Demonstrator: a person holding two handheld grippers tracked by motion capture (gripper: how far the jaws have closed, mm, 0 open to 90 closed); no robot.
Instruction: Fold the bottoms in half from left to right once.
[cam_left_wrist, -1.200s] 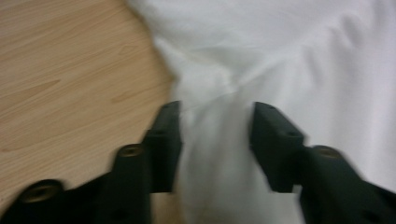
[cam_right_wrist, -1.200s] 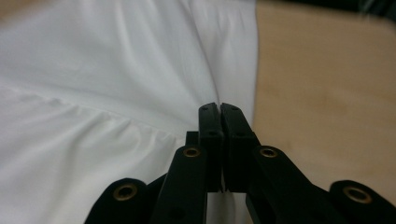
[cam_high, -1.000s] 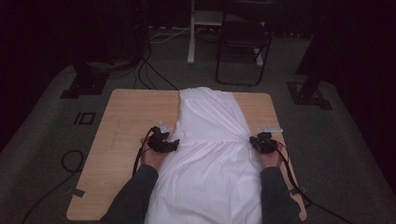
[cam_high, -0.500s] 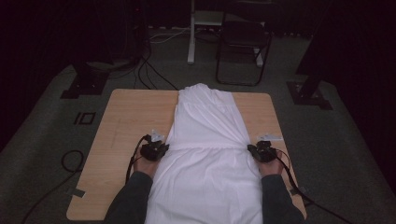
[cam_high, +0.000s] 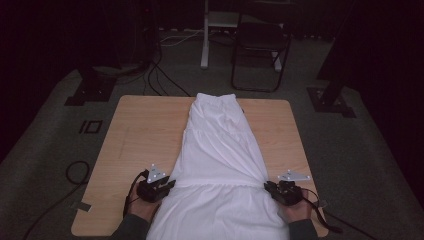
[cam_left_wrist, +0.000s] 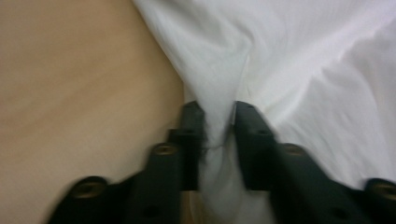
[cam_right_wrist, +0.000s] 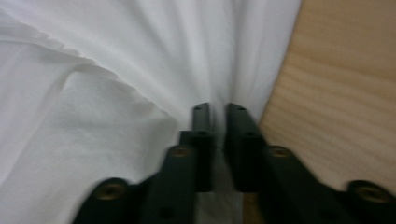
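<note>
A long white garment (cam_high: 220, 155) lies lengthwise down the middle of the wooden table (cam_high: 140, 135), its near part hanging over the front edge. My left gripper (cam_high: 169, 184) is shut on the white garment (cam_left_wrist: 261, 60) at its left edge, a pinch of cloth between the jaws. My right gripper (cam_high: 268, 188) is shut on the white garment (cam_right_wrist: 140, 70) at its right edge, jaws nearly together around a fold. Both grippers sit near the table's front, level with a gathered seam.
Bare wood (cam_left_wrist: 79, 74) lies left of the cloth and bare wood (cam_right_wrist: 345, 93) to its right. Beyond the table stand a dark chair (cam_high: 260, 45), a white stand (cam_high: 205, 35) and floor cables (cam_high: 155, 70). Cables trail from both grippers.
Both grippers have pulled back toward the front edge, dragging the garment with them. The cloth now lies narrower and more stretched along the table.
</note>
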